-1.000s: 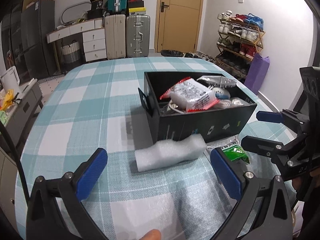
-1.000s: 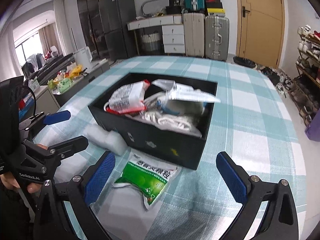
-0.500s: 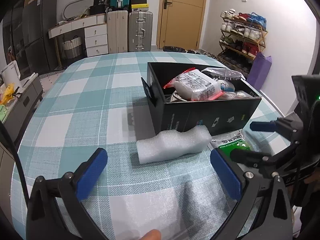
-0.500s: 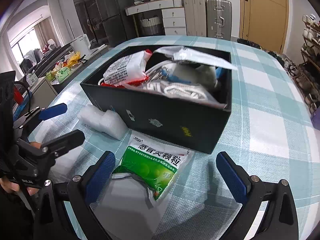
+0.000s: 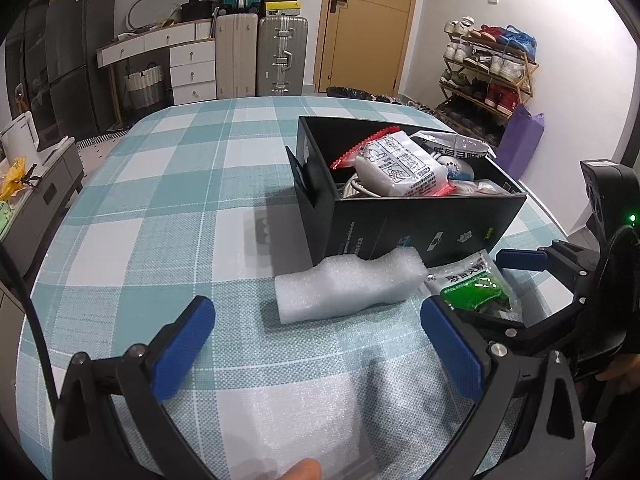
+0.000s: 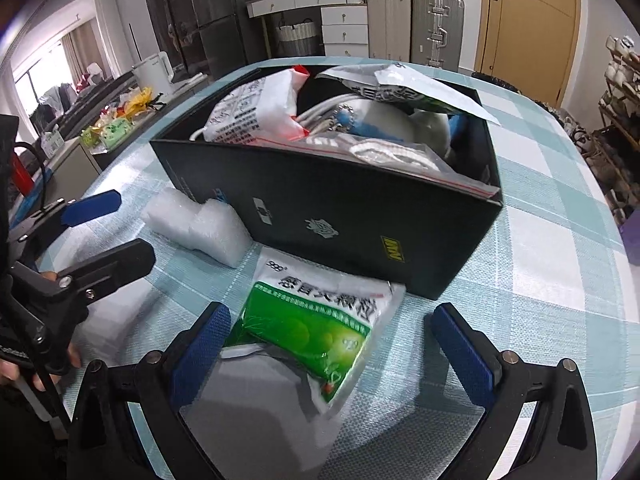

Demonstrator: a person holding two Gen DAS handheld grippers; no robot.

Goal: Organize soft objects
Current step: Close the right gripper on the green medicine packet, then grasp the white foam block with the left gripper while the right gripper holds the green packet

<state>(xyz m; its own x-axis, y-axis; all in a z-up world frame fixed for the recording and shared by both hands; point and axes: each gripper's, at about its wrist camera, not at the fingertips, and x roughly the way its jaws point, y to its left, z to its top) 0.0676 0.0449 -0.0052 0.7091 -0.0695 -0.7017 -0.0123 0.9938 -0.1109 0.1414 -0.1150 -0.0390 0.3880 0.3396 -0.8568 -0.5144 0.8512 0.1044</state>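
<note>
Left claw (image 5: 316,344) wide open, empty, aimed at white wavy foam block (image 5: 350,286) lying on teal checked counter (image 5: 168,216), touching front wall of open black cardboard box (image 6: 344,216).

Right claw (image 6: 332,344) equally wide, empty, straddling green-and-white foil sachet (image 6: 316,320); contact with blue pads unclear.

Box already crammed with packets; presumably both loose pieces staged for loading.

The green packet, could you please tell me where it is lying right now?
In the right wrist view the green packet lies flat on the checked tablecloth, just in front of the black box, right of the white foam block, between the right gripper's open jaws.
</note>
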